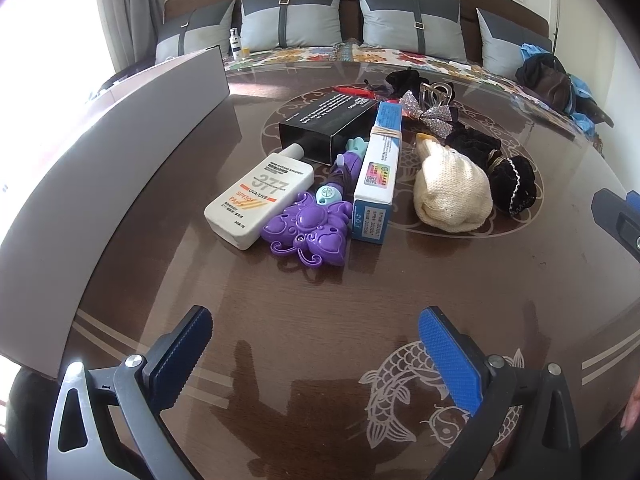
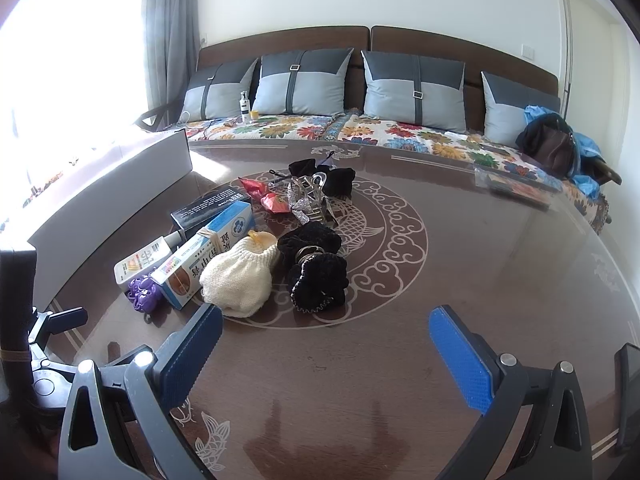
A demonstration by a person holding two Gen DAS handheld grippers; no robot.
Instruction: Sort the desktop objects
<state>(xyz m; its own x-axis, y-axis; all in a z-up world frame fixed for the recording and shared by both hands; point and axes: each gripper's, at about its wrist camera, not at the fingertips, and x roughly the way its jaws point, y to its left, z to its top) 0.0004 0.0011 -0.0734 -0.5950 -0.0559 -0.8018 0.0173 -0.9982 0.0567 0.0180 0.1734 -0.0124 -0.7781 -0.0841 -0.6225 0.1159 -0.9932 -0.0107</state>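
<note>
I hold my left tool [image 1: 316,344] above the near edge of the brown bench [image 1: 320,288], its blue pads spread wide with nothing between them. My right tool [image 2: 326,344] hangs the same way, jaws parted and empty, over bare bench surface.

The things to sort lie in a cluster at the bench's middle. A white sunscreen bottle [image 1: 258,204] lies on its side, touching a purple butterfly toy [image 1: 308,232]. Just beside them a long blue-and-white box [image 1: 378,176] lies flat, and a black box [image 1: 324,126] sits behind it. A cream knitted pouch [image 1: 452,192] rests right of the long box, with black scrunchies [image 1: 512,188] touching it. A sparkly bow [image 1: 426,110] lies farther back. A grey panel [image 1: 100,152] stands along the bench's left side.
</note>
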